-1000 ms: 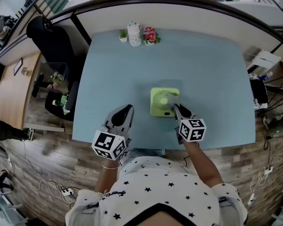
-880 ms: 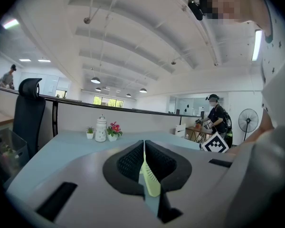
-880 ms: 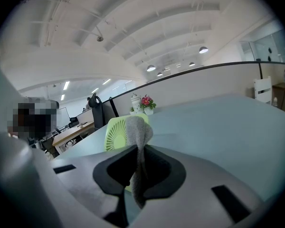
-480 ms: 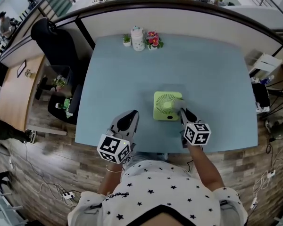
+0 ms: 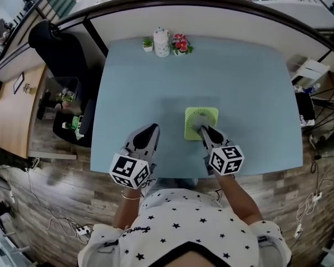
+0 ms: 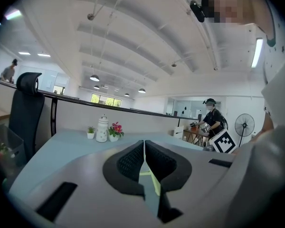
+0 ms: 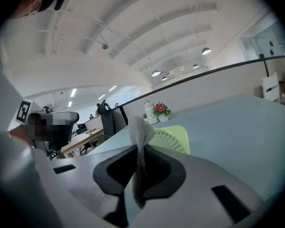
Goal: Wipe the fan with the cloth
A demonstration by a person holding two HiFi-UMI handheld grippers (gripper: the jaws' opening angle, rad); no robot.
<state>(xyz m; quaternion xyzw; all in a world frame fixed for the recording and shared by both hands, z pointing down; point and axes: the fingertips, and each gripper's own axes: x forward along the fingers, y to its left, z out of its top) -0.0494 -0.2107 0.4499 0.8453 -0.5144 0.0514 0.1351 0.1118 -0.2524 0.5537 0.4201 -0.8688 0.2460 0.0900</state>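
My right gripper pinches the grey cloth (soft, limp, flopping over the jaws) against the green fan, which sits near the front edge of the table. The fan looks light and likely to slide, so I'd wipe gently. My left gripper is pressed together, empty

You're in an open-plan office. Your blue desk backs onto a low partition, with a black swivel chair beside it. Another desk and a person show beyond, lamps hang overhead, and cables trail across the wood floor.
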